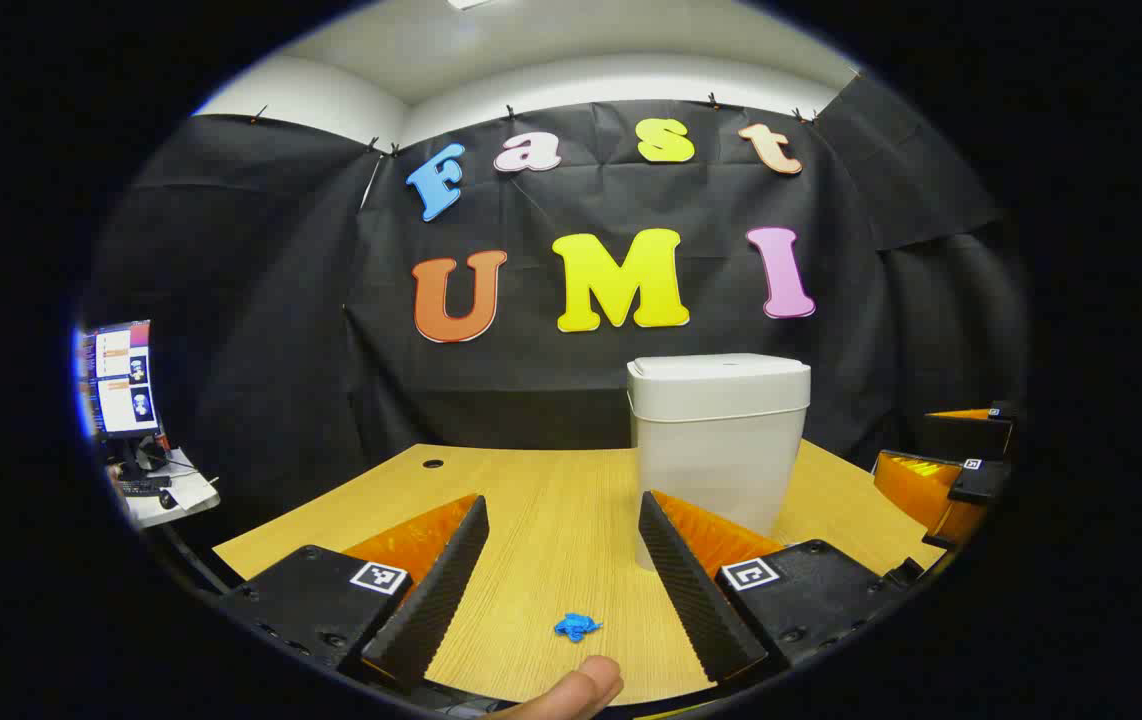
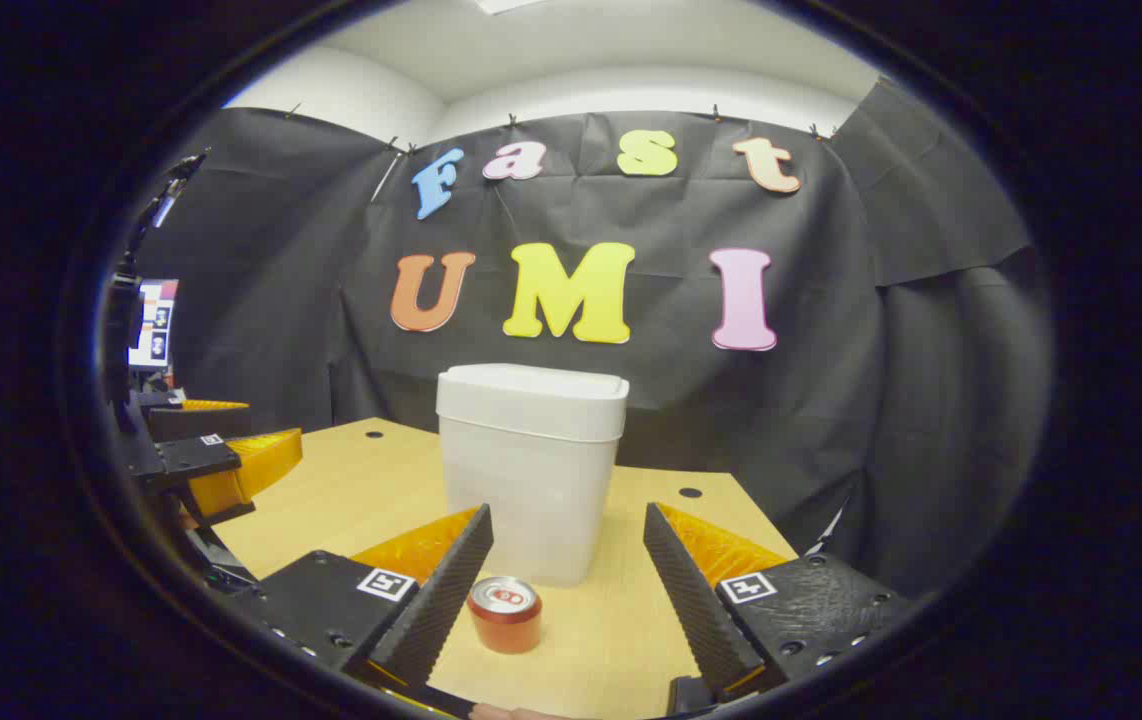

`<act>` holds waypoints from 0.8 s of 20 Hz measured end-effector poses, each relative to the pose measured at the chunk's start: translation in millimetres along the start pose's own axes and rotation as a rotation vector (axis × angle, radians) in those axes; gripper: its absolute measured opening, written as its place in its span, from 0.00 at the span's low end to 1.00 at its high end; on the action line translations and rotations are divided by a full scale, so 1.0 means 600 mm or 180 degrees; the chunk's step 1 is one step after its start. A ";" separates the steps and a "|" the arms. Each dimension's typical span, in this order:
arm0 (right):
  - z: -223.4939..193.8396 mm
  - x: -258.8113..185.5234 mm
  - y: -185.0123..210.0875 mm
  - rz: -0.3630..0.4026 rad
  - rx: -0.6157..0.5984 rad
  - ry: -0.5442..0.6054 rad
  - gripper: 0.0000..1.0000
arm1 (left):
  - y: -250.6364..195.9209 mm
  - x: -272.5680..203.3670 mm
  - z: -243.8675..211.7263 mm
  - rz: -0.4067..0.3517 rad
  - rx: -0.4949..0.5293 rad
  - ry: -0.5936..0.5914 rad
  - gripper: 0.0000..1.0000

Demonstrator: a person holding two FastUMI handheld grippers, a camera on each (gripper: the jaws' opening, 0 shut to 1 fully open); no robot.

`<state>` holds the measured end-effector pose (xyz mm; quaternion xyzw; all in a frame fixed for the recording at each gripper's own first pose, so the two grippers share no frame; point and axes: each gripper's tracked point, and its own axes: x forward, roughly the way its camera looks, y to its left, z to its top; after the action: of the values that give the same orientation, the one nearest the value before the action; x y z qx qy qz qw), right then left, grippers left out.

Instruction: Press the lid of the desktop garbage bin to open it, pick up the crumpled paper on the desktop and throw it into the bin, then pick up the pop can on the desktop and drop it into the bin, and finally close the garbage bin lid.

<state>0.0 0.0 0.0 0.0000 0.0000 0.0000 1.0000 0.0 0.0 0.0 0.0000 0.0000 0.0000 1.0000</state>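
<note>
While the bin (image 1: 719, 440) lid is shut at 12 o'clock on the desk (image 1: 551, 520), both claws, left claw (image 1: 561, 585) and right claw (image 2: 566, 590), are spread, empty; lid should be pressed squarely first.

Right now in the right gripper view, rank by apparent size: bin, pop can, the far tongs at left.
1. Bin, largest by far.
2. Far tongs at the left edge, partly cut off.
3. Pop can, smallest.
The can sits nearest the camera, so it looks bigger than it would farther back; ranks two and three are unsure.
</note>
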 end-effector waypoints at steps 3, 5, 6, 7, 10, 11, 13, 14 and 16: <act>-0.002 0.006 -0.002 -0.0018 0.0019 -0.0019 0.95 | -0.004 0.002 -0.015 -0.0029 0.0000 0.0044 0.97; -0.008 0.008 0.000 0.0014 0.0010 -0.0005 0.95 | -0.010 -0.002 -0.016 -0.0066 -0.0040 0.0059 0.98; -0.005 0.007 -0.005 -0.0003 0.0008 -0.0020 0.95 | -0.012 -0.001 -0.016 -0.0067 -0.0033 0.0068 0.98; -0.003 0.007 -0.010 -0.0027 -0.0002 -0.0038 0.95 | -0.011 0.002 -0.018 -0.0056 -0.0020 0.0076 0.98; -0.002 0.009 -0.010 -0.0036 -0.0008 -0.0066 0.98 | -0.010 0.005 -0.029 -0.0034 0.0020 0.0135 0.98; -0.005 0.010 -0.009 -0.0026 -0.0012 -0.0062 0.95 | -0.011 0.004 -0.031 -0.0047 0.0014 0.0153 0.98; -0.004 0.009 -0.007 -0.0022 -0.0031 -0.0074 0.97 | -0.011 0.005 -0.034 -0.0040 -0.0001 0.0165 0.98; -0.002 0.008 -0.005 -0.0025 -0.0040 -0.0085 0.95 | -0.013 0.004 -0.035 -0.0039 0.0008 0.0162 0.98; 0.000 0.005 0.002 -0.0007 -0.0066 -0.0107 0.95 | -0.006 0.005 -0.027 -0.0009 0.0028 0.0124 0.98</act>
<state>3.3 1.0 0.1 -0.0104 -0.0168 -0.0011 0.9998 3.2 -3.7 -16.3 0.0044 0.0195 -0.0014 0.9998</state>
